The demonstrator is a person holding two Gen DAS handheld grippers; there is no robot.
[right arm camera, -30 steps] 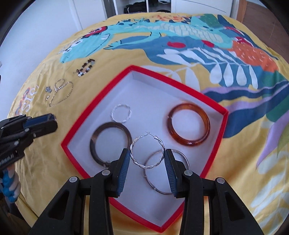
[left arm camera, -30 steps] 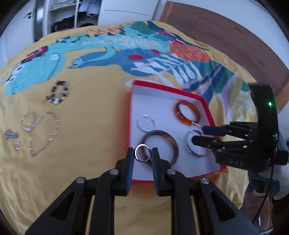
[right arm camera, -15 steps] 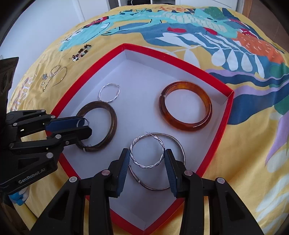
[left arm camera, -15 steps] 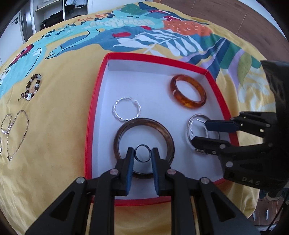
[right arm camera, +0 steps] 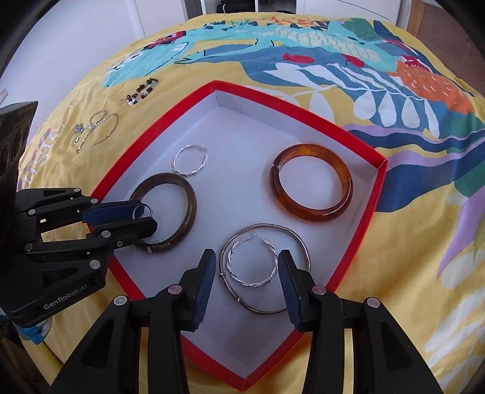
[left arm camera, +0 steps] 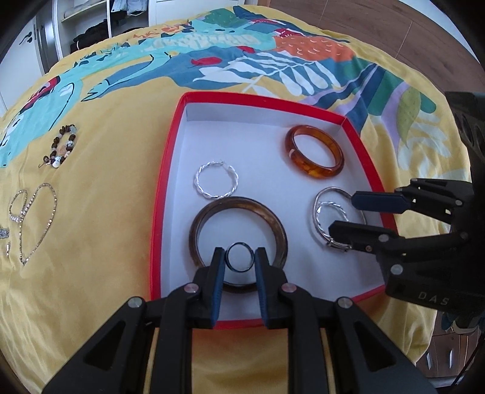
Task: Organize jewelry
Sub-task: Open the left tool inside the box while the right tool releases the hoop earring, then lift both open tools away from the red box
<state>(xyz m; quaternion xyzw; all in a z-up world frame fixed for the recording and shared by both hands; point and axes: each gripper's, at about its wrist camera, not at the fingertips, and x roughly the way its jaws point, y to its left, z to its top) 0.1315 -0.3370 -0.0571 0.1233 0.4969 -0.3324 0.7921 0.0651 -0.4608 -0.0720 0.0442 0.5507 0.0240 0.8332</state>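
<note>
1. The left gripper [left arm camera: 240, 257] points steeply down into the red box [left arm camera: 163, 194]. Its two fingers pinch a small dark ring [left arm camera: 239, 257] between them.
2. The ring is held just over the white floor of the box, inside the big brown bangle [left arm camera: 239, 212].
3. The right gripper [right arm camera: 247, 274] also points steeply down, over the near corner of the box. Its jaws have just been opening a bit wider.
4. A twisted silver hoop [right arm camera: 253, 262] sits between the right gripper's fingers. It lies on the box floor, inside a thin silver bangle [right arm camera: 298, 242]. The fingers do not seem to press on it.
5. An orange bangle [right arm camera: 312, 181] lies in the box too, nearer the far wall. A second twisted silver hoop [right arm camera: 191, 160] lies just beside the brown bangle.
6. The box sits on a yellow cloth [left arm camera: 100, 212] with a big blue and green picture on it.
7. On the cloth, well apart from the box, lie a beaded bracelet [left arm camera: 62, 145], a sparkly chain [left arm camera: 33, 218] and a few tiny silver bits.
8. Behind the bed are white cupboards and shelves [left arm camera: 91, 27] with dark things on them. A wooden floor [left arm camera: 379, 27] shows at the far side.
</note>
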